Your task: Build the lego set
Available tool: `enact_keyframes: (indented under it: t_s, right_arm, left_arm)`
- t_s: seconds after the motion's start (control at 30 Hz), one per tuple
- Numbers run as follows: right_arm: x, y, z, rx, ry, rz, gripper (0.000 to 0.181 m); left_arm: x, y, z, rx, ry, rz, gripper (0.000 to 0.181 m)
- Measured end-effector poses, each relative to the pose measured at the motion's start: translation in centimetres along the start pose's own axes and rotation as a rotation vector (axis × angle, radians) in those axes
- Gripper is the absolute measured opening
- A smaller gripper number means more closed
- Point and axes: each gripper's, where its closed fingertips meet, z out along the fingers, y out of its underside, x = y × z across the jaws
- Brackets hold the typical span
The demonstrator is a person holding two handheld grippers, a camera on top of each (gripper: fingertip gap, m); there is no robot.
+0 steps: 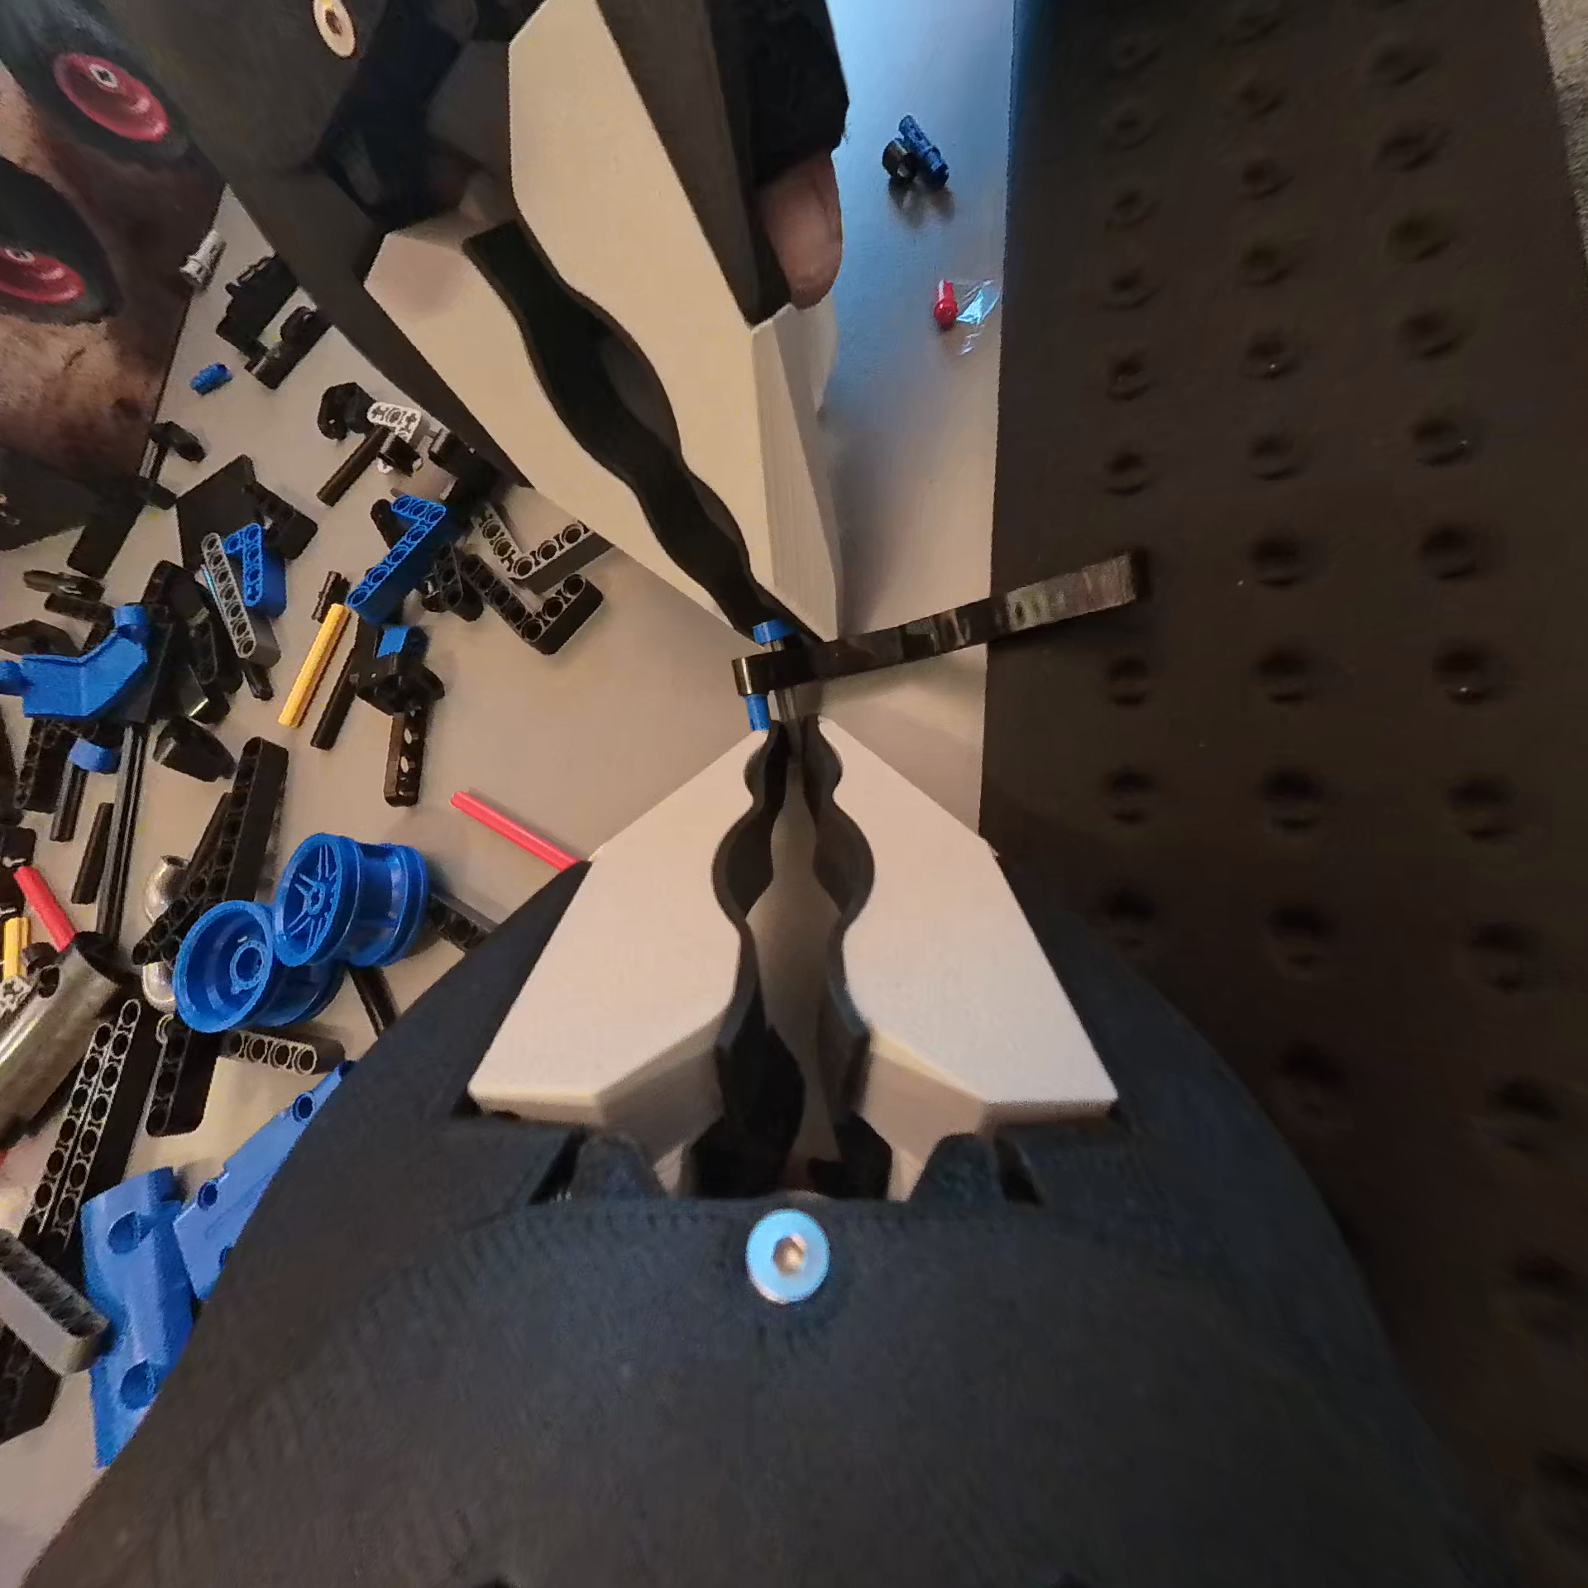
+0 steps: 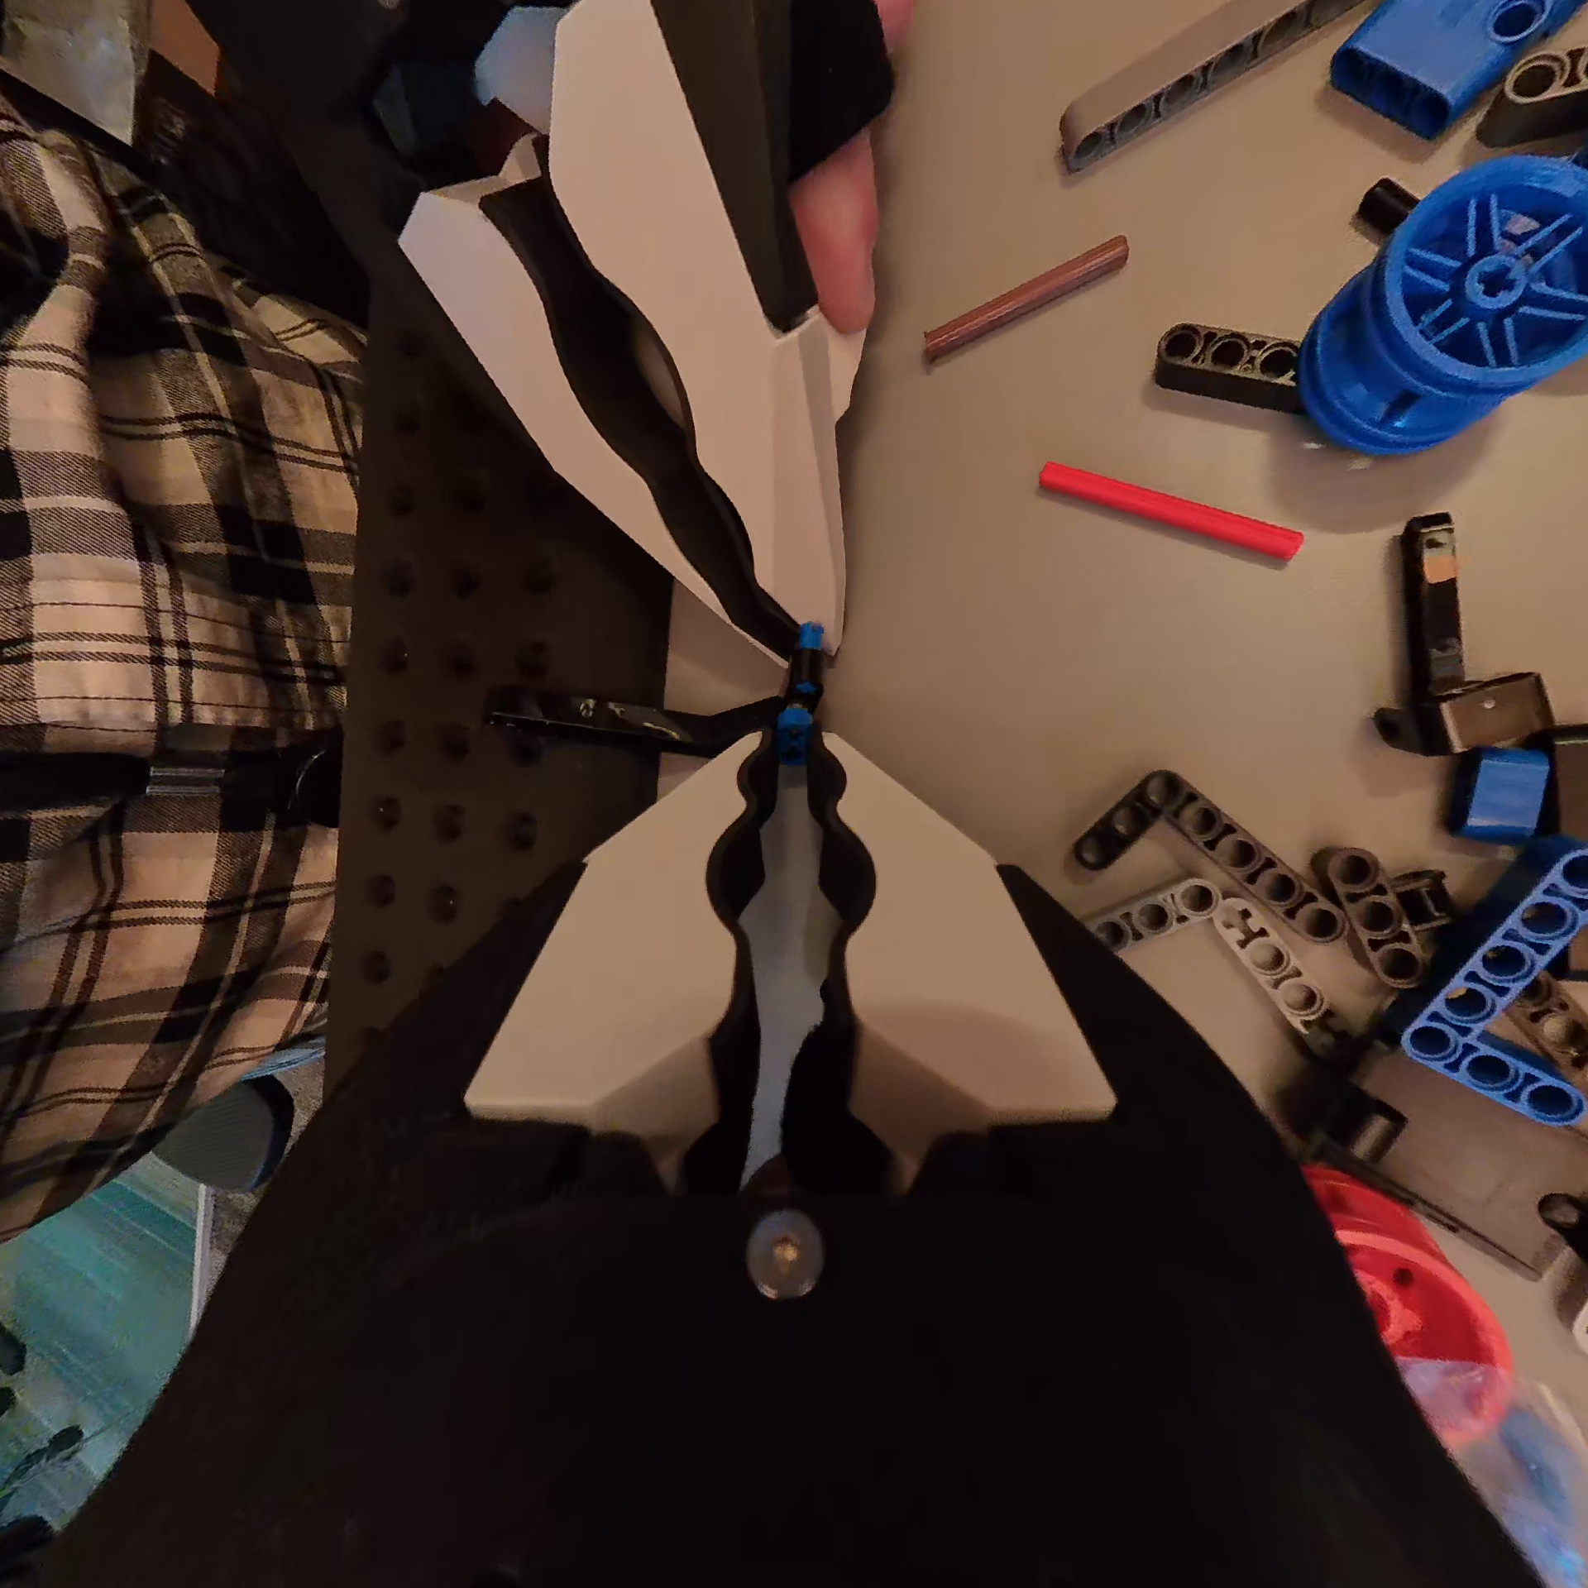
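Closest to each lens, the grey fingertips nearly meet around one small assembly held above the table (image 2: 988, 687). Left gripper (image 1: 786, 730) is nearly closed, its tips pinching the lower end of a blue pin (image 1: 758, 713) that passes through the end hole of a thin black liftarm (image 1: 945, 632). Right gripper (image 2: 795, 748) is likewise almost shut on the pin's other blue end, though the grip point is small and partly hidden, so the exact contact is uncertain. Black liftarm juts sideways toward a black studded mat (image 1: 1289, 773) at the table edge. Farther out lie a red axle (image 2: 1169, 511), blue wheel rims (image 1: 301, 928), a blue L-shaped beam (image 2: 1504, 988), a yellow axle (image 1: 314, 666) and scattered black beams. Plaid fabric (image 2: 155, 601) shows beyond the mat.
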Motion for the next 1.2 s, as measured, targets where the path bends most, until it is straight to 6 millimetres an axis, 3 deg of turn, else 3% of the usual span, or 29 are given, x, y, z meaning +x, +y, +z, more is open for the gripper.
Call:
enact_keyframes:
  t_s: [0.37, 0.5, 0.63, 1.2]
  right_arm:
    - [0.1, 0.2, -0.1, 0.044, 0.067, 0.006, 0.005]
    - [0.1, 0.3, -0.1, 0.081, 0.098, 0.001, 0.005]
    - [0.0, 0.4, -0.2, 0.11, 0.109, -0.015, 0.005]
    - [0.0, 0.4, -0.2, 0.146, 0.135, 0.009, 0.004]
  left_arm:
    - [-0.4, 0.0, 0.0, 0.014, -0.016, 0.021, 0.002]
    - [-0.3, 0.5, -0.6, -0.004, 0.048, -0.015, 0.015]
    - [-0.3, 0.7, -0.5, -0.004, 0.084, -0.021, 0.0]
    - [-0.3, -0.4, 0.6, 0.033, 0.054, 0.057, 0.0]
